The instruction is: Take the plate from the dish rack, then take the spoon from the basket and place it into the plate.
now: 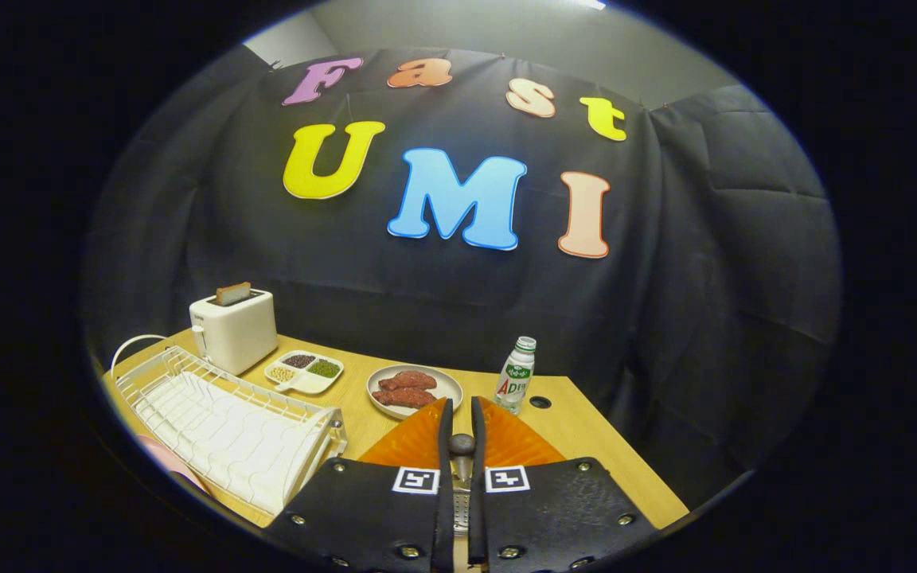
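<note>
Gripper (458, 414) fingers nearly together, clamped on the spoon (461, 458): its handle runs down the narrow gap between them, dark rounded end poking up mid-gap. Orange plate (415, 442) directly under and just ahead of the fingertips, on the wooden table (586, 446). White dish rack (228, 426) off to the left. Beyond the tips: dish with meat (415, 390), bottle (515, 374), sectioned tray (305, 371), toaster (233, 329).

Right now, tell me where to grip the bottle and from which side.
Grip the bottle round its straight middle, coming level from the near side: it stands upright, apart from the meat plate. The fingers are shut on the spoon, so release that first.
</note>
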Demonstrator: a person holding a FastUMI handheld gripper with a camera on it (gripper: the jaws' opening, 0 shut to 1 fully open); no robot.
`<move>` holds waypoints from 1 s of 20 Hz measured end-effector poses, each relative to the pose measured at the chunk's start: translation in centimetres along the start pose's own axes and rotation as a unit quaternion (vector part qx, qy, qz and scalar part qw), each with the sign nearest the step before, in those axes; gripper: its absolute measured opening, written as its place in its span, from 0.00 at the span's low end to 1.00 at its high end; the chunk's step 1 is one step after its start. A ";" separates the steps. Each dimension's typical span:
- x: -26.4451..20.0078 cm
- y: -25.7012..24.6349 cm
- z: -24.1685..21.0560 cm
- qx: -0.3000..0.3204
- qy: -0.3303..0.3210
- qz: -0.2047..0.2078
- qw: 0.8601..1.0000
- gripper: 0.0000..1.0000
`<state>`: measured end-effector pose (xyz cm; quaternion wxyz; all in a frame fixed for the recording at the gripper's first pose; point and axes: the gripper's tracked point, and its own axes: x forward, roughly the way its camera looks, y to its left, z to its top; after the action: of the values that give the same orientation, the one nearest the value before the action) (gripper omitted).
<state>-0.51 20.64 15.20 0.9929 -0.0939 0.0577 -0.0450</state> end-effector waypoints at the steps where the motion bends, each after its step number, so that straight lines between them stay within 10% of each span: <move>1: -0.2 0.3 1.0 -0.004 -0.003 -0.002 1.000 0.07; 11: -6.4 10.4 10.1 0.009 -0.041 0.044 0.998 0.07; 20: -15.2 25.6 6.6 0.020 0.012 0.166 0.986 0.07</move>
<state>-12.70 48.35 18.33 0.9874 -0.0629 0.0839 0.1186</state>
